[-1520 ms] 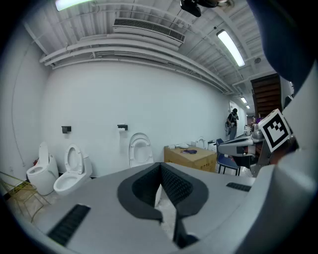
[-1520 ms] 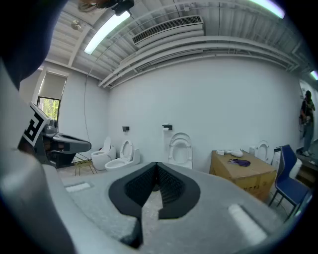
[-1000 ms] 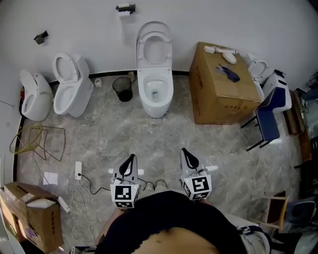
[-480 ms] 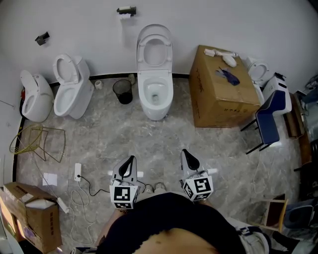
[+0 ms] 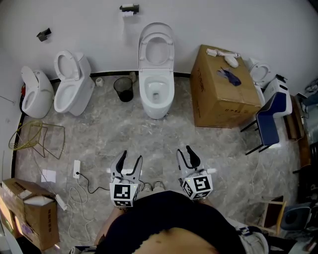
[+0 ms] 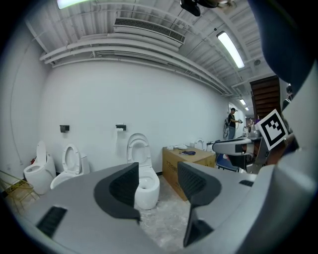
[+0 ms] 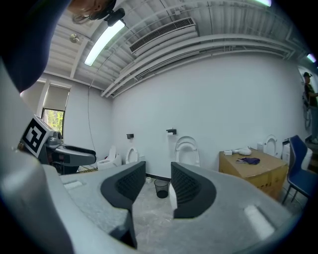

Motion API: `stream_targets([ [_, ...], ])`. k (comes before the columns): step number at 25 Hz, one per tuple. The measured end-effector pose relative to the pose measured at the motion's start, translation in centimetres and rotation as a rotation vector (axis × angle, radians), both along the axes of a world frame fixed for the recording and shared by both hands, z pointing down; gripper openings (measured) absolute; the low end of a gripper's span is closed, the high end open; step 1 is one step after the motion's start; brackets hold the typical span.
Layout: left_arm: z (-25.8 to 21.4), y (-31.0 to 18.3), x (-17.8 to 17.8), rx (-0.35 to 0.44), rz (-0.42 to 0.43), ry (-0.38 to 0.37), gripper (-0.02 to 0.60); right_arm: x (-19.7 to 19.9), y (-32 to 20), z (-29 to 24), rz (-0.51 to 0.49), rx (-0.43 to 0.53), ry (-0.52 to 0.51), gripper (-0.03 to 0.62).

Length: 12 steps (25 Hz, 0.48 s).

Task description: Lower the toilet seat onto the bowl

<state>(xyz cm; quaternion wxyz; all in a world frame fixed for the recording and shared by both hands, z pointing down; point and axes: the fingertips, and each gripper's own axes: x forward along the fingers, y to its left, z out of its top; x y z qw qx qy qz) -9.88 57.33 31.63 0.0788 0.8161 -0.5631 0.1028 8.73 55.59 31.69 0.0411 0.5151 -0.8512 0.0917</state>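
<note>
Four toilets (image 5: 73, 89) stand along the far wall. The centre toilet (image 5: 157, 92) has its seat (image 5: 157, 49) upright. Nearby, the left gripper (image 5: 130, 158) and right gripper (image 5: 185, 151) have just been opening, their jaws apart and empty. Two cardboard boxes (image 5: 223, 94) and one bin (image 5: 123, 89) are on the floor.

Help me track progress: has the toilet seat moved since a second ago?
No. The toilet seat stands raised behind the bowl, right of the paper holder, as before.
</note>
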Motion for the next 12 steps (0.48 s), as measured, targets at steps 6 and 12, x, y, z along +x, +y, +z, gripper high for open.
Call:
stream_targets([
  [6, 0.3, -0.3, 0.9, 0.006, 0.037, -0.006, 0.348, 0.1, -0.7, 0.3, 0.022, -0.007, 0.019, 0.351],
  [12, 0.3, -1.2, 2.2, 0.014, 0.070, 0.039, 0.499, 0.5, -1.7, 1.0, 0.033, -0.033, 0.015, 0.495],
])
